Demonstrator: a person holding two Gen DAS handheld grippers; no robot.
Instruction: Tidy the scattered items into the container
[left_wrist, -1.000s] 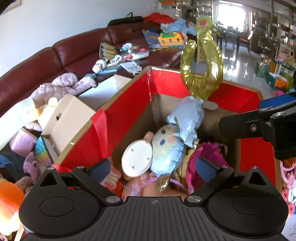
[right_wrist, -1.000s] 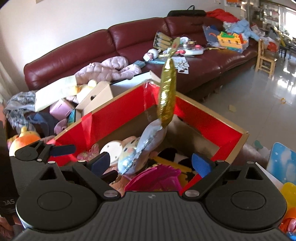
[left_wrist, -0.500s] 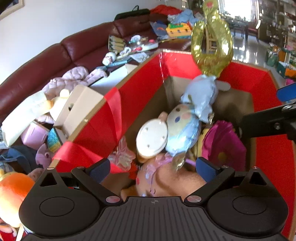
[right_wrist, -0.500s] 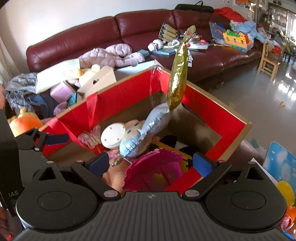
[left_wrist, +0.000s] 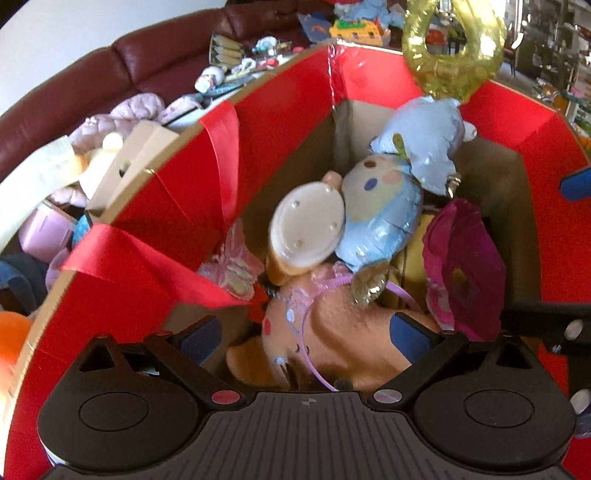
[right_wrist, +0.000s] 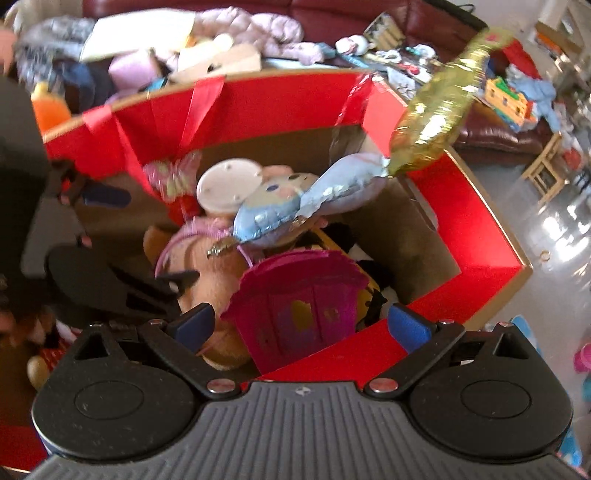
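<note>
A big cardboard box with red flaps (left_wrist: 155, 206) (right_wrist: 480, 221) fills both views. Inside lie a blue foil balloon (left_wrist: 384, 221) (right_wrist: 273, 218) tied to a gold foil balloon (left_wrist: 454, 62) (right_wrist: 436, 122), a pink toy house (left_wrist: 461, 266) (right_wrist: 299, 306), a tan plush (left_wrist: 340, 339) (right_wrist: 207, 266) and a cream round-based toy (left_wrist: 306, 225). My left gripper (left_wrist: 304, 332) hangs open over the plush, holding nothing. Above the box's near flap and the pink house, my right gripper (right_wrist: 301, 325) is open and empty too.
A dark red sofa (left_wrist: 110, 81) behind the box carries a pink jacket (right_wrist: 258, 29), toys and papers. A smaller cardboard box (left_wrist: 140, 158) and an orange toy (right_wrist: 48, 107) sit left of the box. Tiled floor (right_wrist: 554, 258) and a wooden chair (right_wrist: 546, 173) are to the right.
Both grippers have moved in closer and tipped down over the box, so its contents now fill the views. Both stay open and empty.
</note>
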